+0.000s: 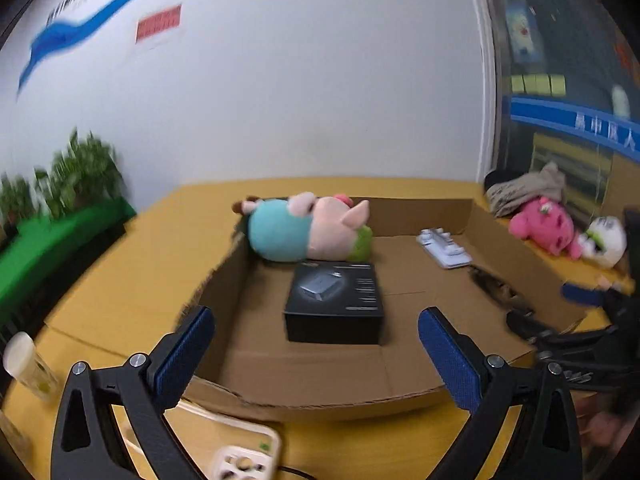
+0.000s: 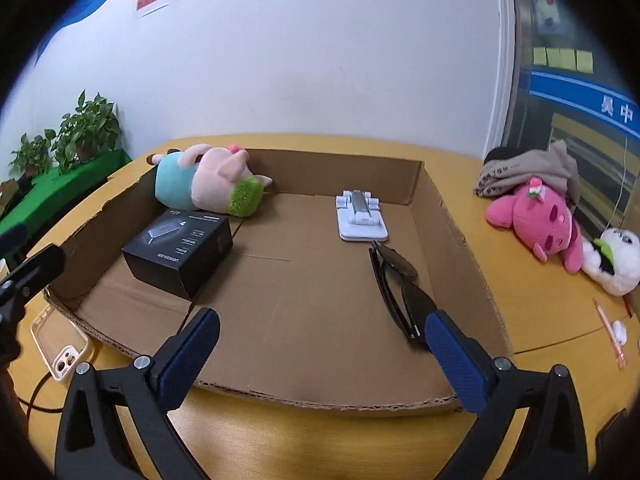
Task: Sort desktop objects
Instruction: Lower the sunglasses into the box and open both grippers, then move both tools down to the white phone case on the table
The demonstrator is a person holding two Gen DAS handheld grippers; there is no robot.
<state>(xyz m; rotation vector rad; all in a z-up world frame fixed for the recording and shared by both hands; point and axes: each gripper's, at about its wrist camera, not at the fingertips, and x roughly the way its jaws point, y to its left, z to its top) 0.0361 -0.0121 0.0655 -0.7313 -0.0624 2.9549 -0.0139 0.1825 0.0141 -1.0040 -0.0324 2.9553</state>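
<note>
A shallow cardboard box lies on the yellow desk. Inside it are a black product box, a pig plush in a teal top, a white phone stand and black sunglasses. My left gripper hovers open at the box's near edge, facing the black box, nothing between its blue pads. My right gripper is open over the near edge too, the sunglasses just beyond its right fingertip. In the left wrist view the right gripper appears at the far right.
On the desk right of the box lie a pink plush, a white plush, a grey cloth bundle and a pink pen. A cream phone case lies near the front left. Potted plants stand far left.
</note>
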